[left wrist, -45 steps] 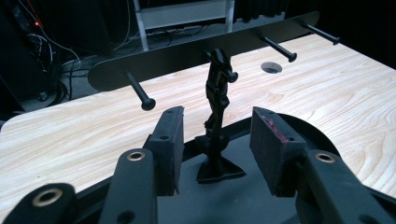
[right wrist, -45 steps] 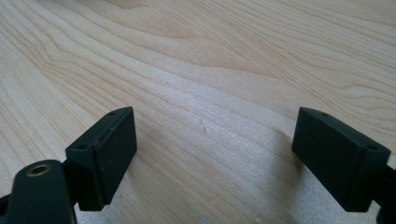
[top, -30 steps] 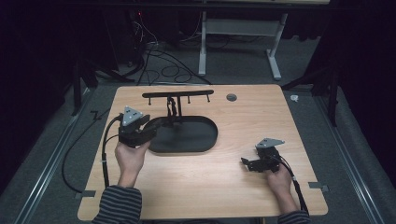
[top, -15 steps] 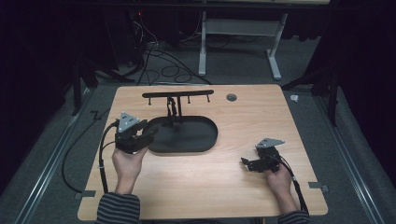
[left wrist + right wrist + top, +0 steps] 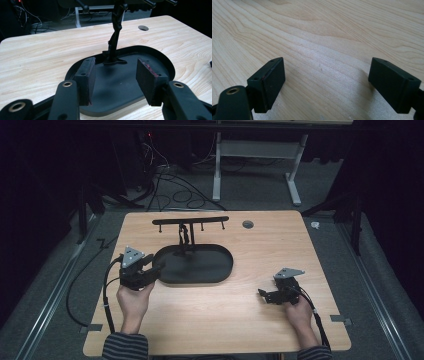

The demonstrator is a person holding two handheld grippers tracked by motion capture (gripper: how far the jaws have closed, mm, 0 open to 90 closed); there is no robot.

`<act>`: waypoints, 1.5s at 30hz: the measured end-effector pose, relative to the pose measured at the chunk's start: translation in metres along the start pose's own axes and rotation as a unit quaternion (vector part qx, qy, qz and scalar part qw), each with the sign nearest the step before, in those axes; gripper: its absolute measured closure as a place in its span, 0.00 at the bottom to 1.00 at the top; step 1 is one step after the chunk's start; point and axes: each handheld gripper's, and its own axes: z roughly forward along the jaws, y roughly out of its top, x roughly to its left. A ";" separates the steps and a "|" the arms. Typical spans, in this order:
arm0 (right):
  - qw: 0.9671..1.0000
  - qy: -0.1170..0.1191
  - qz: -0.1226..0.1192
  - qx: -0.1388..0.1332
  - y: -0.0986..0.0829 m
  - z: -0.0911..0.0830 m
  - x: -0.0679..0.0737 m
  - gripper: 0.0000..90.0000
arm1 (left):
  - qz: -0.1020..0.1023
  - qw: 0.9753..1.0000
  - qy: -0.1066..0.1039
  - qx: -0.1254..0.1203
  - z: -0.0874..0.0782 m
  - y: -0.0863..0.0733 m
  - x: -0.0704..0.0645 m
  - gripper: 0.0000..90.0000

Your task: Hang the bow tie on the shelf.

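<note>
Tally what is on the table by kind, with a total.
Black stand with oval base: 1
Grippers: 2 (left gripper, right gripper)
Total: 3

No legible text, label, brand mark, number or sign is present on any surface. The desk (image 5: 260, 320) shows bare wood grain only. The black oval tray (image 5: 200, 270) and the gripper pads (image 5: 86, 83) carry no readable marking.

Overhead camera facing the table (image 5: 260, 330); two low, close gripper cameras.
</note>
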 end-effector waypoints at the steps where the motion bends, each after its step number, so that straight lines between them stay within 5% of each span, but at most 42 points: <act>1: 1.000 0.000 0.000 0.000 0.000 0.000 0.000 0.16 | -0.002 1.000 0.000 0.000 0.000 -0.001 0.000 0.56; 34: 1.000 0.000 0.000 0.000 0.000 0.000 0.000 0.16 | -0.033 0.999 -0.007 0.008 -0.006 -0.030 0.002 0.54; 45: 1.000 0.000 0.000 0.000 0.000 0.000 0.000 0.16 | -0.027 0.999 -0.007 0.016 -0.005 -0.038 -0.003 0.54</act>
